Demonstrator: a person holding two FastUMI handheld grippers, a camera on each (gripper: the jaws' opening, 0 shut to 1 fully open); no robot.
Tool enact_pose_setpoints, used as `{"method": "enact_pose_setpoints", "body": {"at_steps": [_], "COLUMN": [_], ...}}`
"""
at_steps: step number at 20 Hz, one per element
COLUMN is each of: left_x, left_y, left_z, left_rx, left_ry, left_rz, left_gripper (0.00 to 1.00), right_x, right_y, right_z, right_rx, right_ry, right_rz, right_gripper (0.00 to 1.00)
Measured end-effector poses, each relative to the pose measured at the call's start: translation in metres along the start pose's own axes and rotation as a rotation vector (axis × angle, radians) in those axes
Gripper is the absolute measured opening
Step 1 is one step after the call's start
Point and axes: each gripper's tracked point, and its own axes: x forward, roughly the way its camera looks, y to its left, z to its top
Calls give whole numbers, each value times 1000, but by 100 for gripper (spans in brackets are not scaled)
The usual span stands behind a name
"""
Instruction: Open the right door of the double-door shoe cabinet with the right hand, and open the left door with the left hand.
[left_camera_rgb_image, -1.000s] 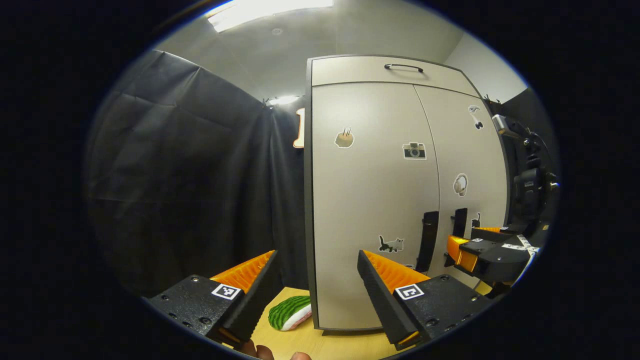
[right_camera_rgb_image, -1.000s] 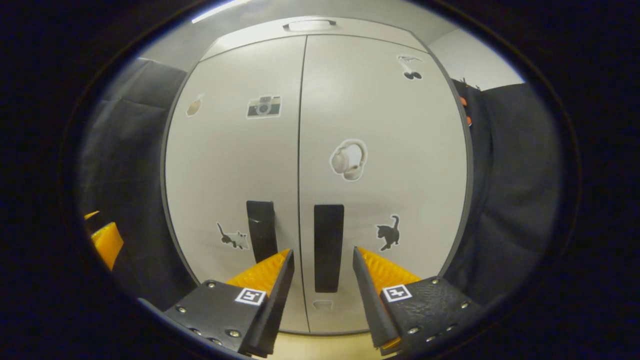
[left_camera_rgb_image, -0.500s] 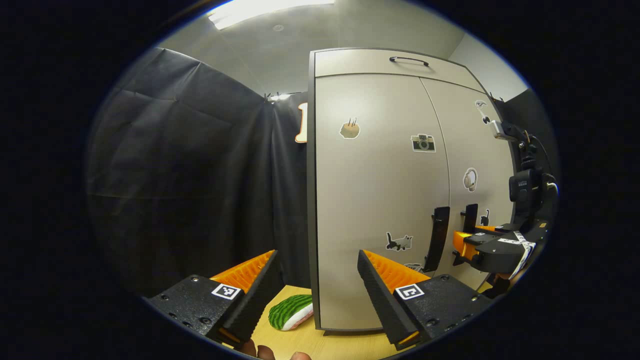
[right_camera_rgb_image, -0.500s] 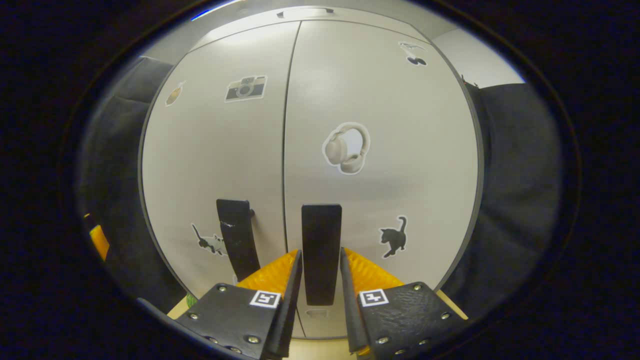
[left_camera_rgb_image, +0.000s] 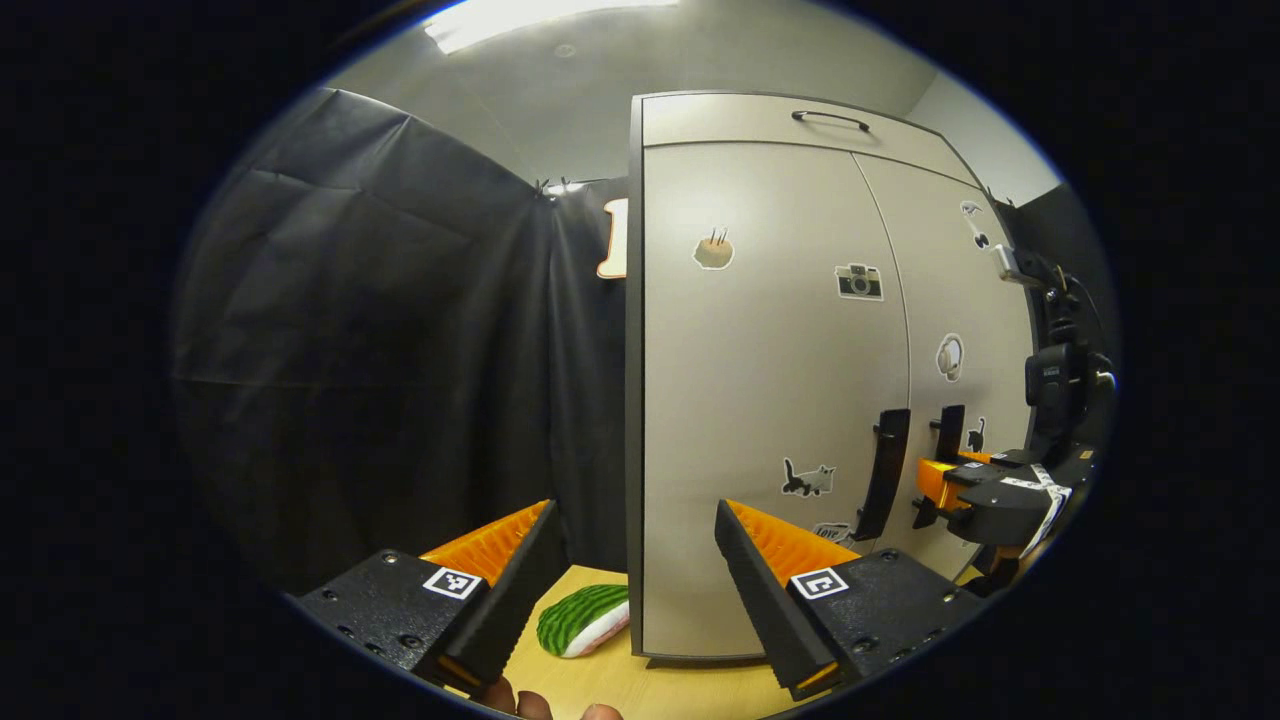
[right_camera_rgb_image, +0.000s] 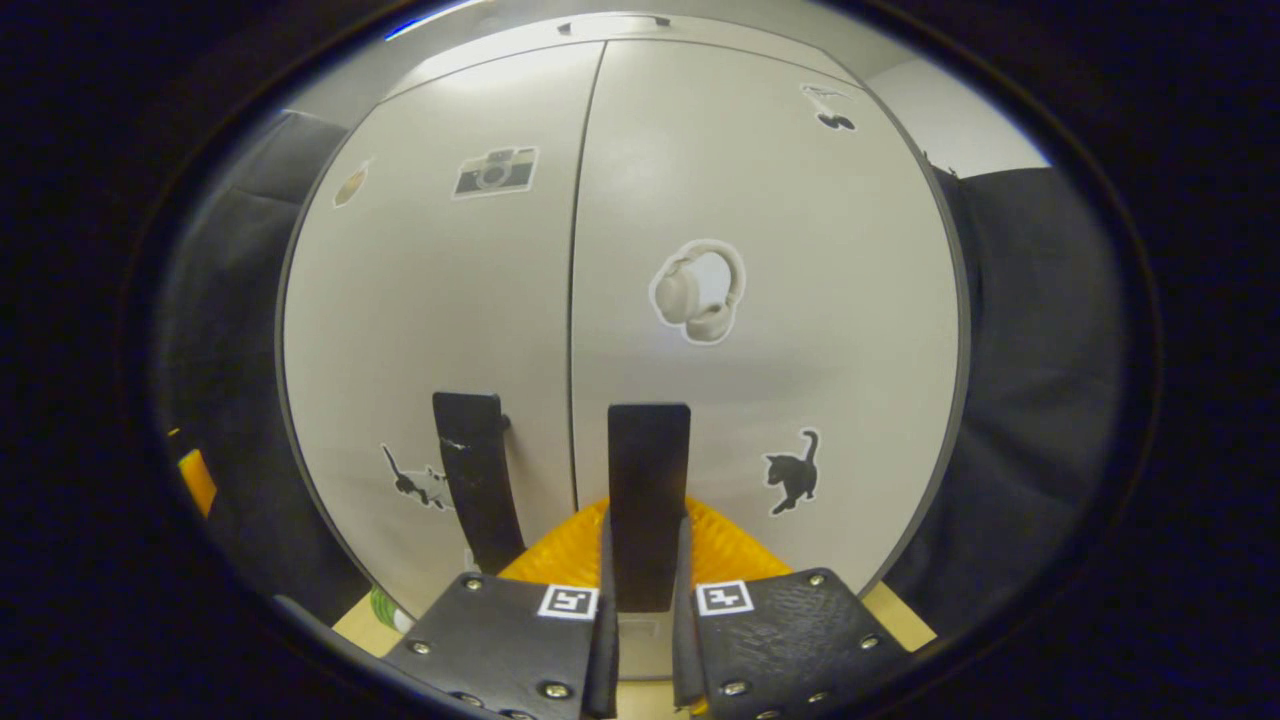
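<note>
Left gripper view: the left gripper (left_camera_rgb_image: 632, 560) is held as before, fingers apart, shoe cabinet (left_camera_rgb_image: 760, 400) at 2 o'clock. Right gripper view: the right gripper (right_camera_rgb_image: 643, 610), open a second ago, is now clamped on the right door handle (right_camera_rgb_image: 648, 500).

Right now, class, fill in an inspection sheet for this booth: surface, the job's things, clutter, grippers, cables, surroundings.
Surface: pale wooden table under the cabinet.
Job's things: shoe cabinet stands upright; left door and right door both shut, each with a black upright handle.
Clutter: green striped soft toy on the table beside the cabinet's left corner.
Grippers: right gripper closed on the right door handle; left gripper open, holding nothing, short of the left door handle.
Cables: a thin cable by the camera mount at the cabinet's right.
Surroundings: black cloth wall, grey ceiling with a lit panel.
</note>
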Motion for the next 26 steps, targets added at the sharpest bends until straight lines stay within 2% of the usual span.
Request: {"method": "enact_pose_setpoints", "body": {"at_steps": [11,19,26], "left_x": [-13,-27,-34], "left_y": [6,4,-4], "left_z": [-4,-4,-6], "left_rx": [-14,-12,-11], "left_ry": [11,13,22], "left_rz": [17,6,-33], "left_gripper": [96,96,97], "right_x": [-18,-20,-21], "right_y": [-6,-8,-11], "right_z": [1,1,2], "right_rx": [10,12,17], "right_ry": [-19,-15,-24], "right_rz": [48,40,22], "right_gripper": [21,22,21]}}
